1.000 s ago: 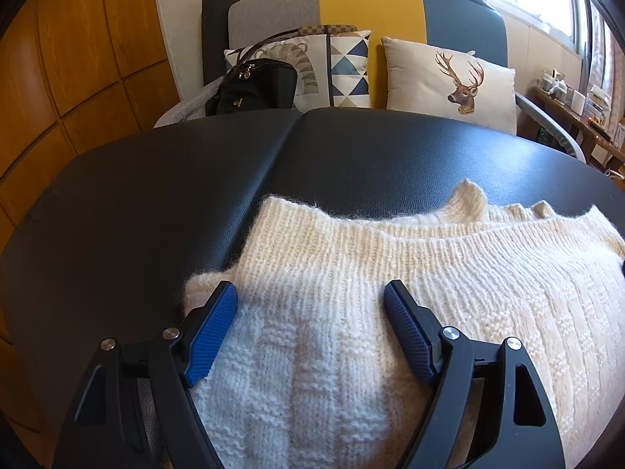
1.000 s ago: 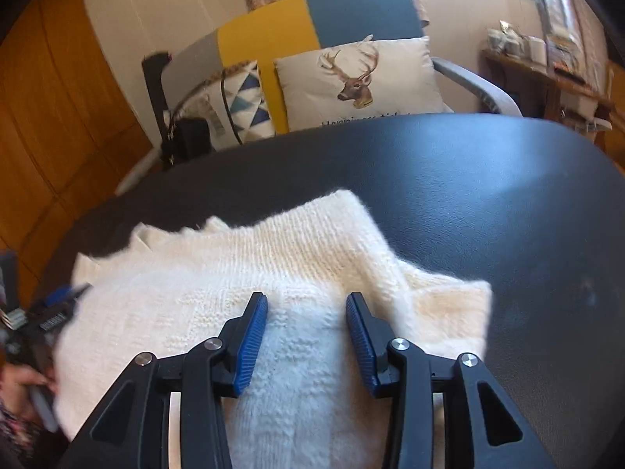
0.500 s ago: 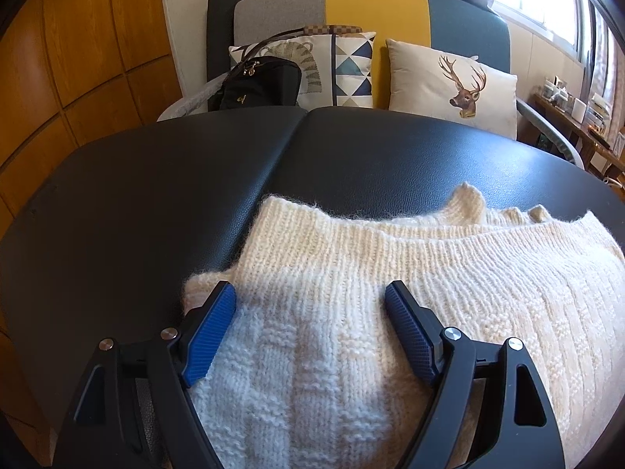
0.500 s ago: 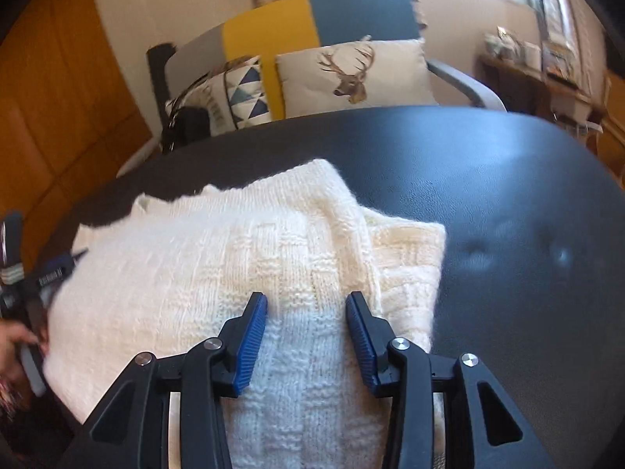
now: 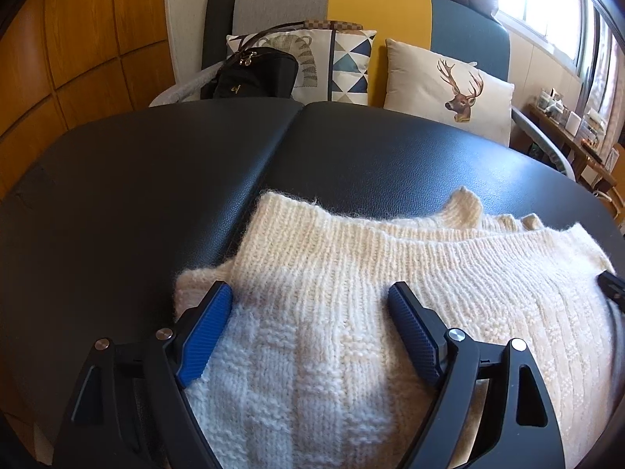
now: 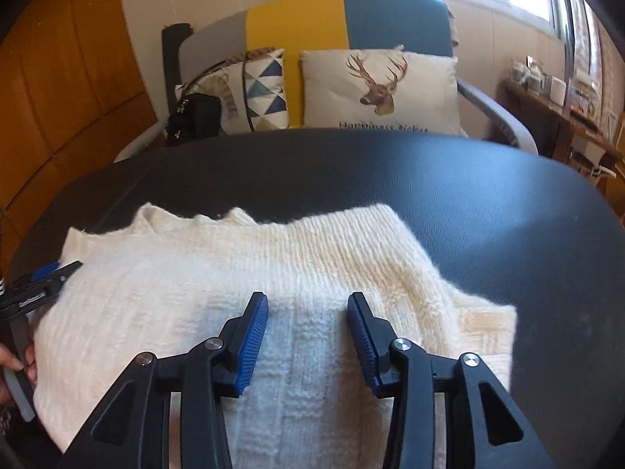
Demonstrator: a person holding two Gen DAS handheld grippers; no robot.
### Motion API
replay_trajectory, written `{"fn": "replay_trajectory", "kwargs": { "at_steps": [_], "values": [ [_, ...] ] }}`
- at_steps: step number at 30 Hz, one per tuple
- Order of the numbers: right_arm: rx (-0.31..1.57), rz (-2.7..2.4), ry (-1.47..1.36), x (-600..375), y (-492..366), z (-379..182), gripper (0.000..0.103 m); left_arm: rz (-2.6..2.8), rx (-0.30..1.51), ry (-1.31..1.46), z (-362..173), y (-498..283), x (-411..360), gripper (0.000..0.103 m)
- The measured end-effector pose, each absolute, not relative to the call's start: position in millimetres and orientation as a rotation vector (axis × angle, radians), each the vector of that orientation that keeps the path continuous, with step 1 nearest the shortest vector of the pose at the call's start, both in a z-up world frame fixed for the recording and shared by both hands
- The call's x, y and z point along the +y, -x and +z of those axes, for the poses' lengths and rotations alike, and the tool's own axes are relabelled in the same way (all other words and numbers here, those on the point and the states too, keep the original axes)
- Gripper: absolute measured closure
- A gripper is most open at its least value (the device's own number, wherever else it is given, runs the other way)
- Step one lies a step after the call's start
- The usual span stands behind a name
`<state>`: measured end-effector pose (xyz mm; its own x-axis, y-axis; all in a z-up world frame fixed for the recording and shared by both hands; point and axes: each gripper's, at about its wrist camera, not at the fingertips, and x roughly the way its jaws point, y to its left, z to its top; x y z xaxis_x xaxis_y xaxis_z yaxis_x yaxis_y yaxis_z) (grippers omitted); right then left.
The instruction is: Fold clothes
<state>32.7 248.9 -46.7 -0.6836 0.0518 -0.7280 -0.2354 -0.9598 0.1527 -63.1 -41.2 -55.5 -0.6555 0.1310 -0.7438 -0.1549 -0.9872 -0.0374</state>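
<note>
Both grippers hovering empty over folded cream sweater (image 5: 351, 312) — left gripper (image 5: 308, 305) opening wide, right gripper (image 6: 308, 312) half-open; pressing layers flat, edges aligned, seems advisable.

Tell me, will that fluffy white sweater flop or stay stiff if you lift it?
Probably flop: the sweater is soft knit, lying in loose folded layers. It likely won't slip much, since its fuzzy yarn looks grippy. It seems thick, so perhaps a bit heavy.
</note>
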Motion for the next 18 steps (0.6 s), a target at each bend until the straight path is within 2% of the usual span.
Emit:
{"fn": "replay_trajectory", "kwargs": {
  "at_steps": [5, 11, 13, 16, 18],
  "values": [
    [0.425, 2.692, 1.161, 262, -35, -55, 0.057, 2.714, 0.023, 1.214, -57, 63, -43, 0.017],
    [0.404, 2.686, 1.159, 262, -35, -54, 0.057, 2.707, 0.0, 1.204, -57, 63, -45, 0.017],
    [0.401, 2.675, 1.172, 261, -35, -50, 0.057, 2.706, -0.005, 1.202, -57, 63, -46, 0.017],
    [0.29, 2.663, 1.075, 250, -46, -26, 0.056, 2.709, -0.001, 1.201, -58, 62, -45, 0.017],
    [0.302, 2.721, 1.044, 243, -53, -15, 0.056, 2.711, 0.004, 1.202, -58, 61, -44, 0.017]
  ]
}}
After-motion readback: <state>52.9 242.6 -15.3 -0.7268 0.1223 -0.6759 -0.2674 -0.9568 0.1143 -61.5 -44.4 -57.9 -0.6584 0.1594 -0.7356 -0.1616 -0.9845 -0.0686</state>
